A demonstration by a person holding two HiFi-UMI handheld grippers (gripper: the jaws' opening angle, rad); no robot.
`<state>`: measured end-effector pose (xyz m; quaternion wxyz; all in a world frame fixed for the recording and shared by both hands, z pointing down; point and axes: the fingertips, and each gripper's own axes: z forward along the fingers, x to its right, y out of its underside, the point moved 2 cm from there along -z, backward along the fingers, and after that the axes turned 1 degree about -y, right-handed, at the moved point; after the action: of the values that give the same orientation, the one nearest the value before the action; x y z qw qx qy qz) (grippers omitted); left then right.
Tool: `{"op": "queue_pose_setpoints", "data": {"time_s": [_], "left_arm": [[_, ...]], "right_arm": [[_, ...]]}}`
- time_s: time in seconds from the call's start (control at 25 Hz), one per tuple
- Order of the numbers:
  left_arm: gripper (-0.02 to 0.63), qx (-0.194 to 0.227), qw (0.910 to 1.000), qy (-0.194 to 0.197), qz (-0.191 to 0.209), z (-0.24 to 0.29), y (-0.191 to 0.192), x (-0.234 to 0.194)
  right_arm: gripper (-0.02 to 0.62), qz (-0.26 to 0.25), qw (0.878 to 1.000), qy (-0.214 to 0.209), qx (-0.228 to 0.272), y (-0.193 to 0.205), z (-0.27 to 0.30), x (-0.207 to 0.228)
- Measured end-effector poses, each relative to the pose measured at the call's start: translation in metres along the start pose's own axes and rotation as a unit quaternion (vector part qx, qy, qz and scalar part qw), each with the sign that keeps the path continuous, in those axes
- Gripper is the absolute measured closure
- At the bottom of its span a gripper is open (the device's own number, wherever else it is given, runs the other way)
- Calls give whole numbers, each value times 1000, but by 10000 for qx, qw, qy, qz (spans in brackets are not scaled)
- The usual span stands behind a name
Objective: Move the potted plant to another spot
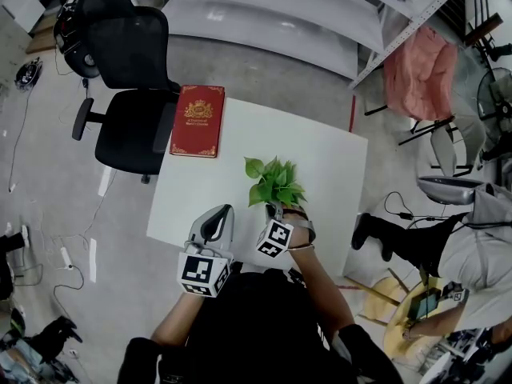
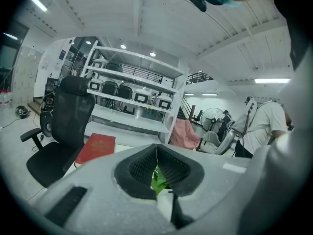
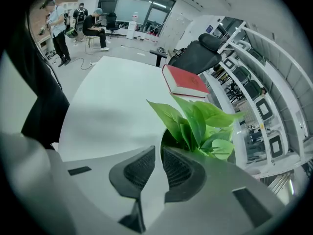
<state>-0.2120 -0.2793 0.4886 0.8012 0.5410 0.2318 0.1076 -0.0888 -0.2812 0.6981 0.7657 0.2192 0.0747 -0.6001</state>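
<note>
The potted plant (image 1: pixel 274 181) with broad green leaves stands near the middle of the white table (image 1: pixel 336 166), towards its near edge. My right gripper (image 1: pixel 278 212) is at the plant's near side. In the right gripper view its jaws (image 3: pixel 158 151) are closed to a narrow slit over the pot's rim, with the leaves (image 3: pixel 200 124) rising just beyond them. My left gripper (image 1: pixel 222 212) hovers a little to the plant's left, shut and holding nothing (image 2: pixel 157 148). A few leaves (image 2: pixel 157 180) show below its tips.
A red book (image 1: pixel 198 121) lies at the table's far left corner. A black office chair (image 1: pixel 128 94) stands beyond that corner. White shelving (image 1: pixel 264 14) runs behind, and a chair with pink cloth (image 1: pixel 420 74) and a seated person (image 1: pixel 472 246) are at the right.
</note>
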Motion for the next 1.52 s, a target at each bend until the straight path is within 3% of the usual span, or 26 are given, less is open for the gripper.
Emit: {"op": "queue_pose_setpoints", "data": {"time_s": [0.24, 0.36, 0.68, 0.92, 1.16, 1.52], "left_arm": [[589, 83, 10000, -5, 51, -4, -4, 17], [589, 121, 9999, 0, 74, -7, -5, 30], [589, 220, 9997, -30, 140, -19, -5, 65], [589, 403, 9989, -134, 196, -30, -7, 93], [589, 545, 9980, -221, 231, -42, -9, 121], [589, 760, 9961, -323, 300, -59, -6, 146]], "right_arm": [[575, 207, 9989, 314, 272, 3, -26, 5], [577, 566, 9960, 428, 545, 6, -45, 6], [577, 1735, 9723, 639, 1429, 20, -105, 16], [578, 2805, 9376, 513, 1991, 40, -148, 22], [580, 3674, 8887, 569, 2682, 55, -194, 29], [580, 4243, 8255, 757, 3643, 69, -261, 28]]}}
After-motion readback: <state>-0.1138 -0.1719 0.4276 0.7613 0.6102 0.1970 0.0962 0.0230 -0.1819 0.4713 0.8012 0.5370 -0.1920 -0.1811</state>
